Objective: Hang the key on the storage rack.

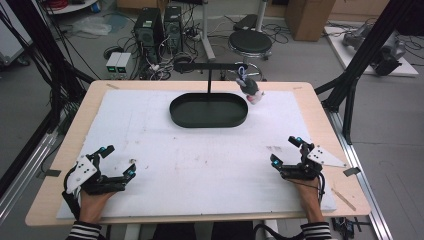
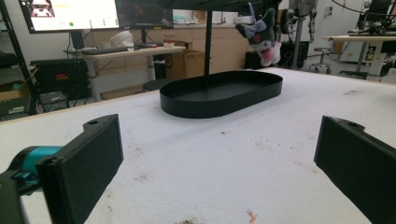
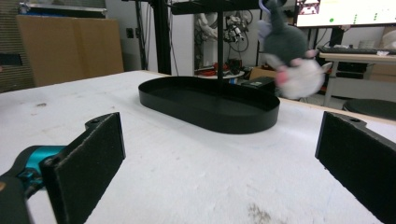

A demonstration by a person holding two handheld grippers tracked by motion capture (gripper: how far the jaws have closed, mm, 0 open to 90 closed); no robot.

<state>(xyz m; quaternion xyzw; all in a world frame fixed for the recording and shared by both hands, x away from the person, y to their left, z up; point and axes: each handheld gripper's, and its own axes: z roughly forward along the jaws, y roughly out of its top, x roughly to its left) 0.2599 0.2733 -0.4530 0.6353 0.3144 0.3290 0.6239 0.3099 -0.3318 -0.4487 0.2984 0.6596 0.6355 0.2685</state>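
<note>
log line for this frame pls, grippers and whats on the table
left gripper: open, near table edge, holding nothing | right gripper: open, holding nothing | tray: empty, far centre | plush toy: hangs from stand bar

The person's left hand (image 1: 92,199) holds the black two-jaw left gripper (image 1: 118,161) low at the near left, jaws spread wide with nothing between them. The right hand (image 1: 309,192) holds the matching right gripper (image 1: 286,150) at the near right, equally agape. Striped sleeves (image 1: 84,231) cover both wrists.
</note>
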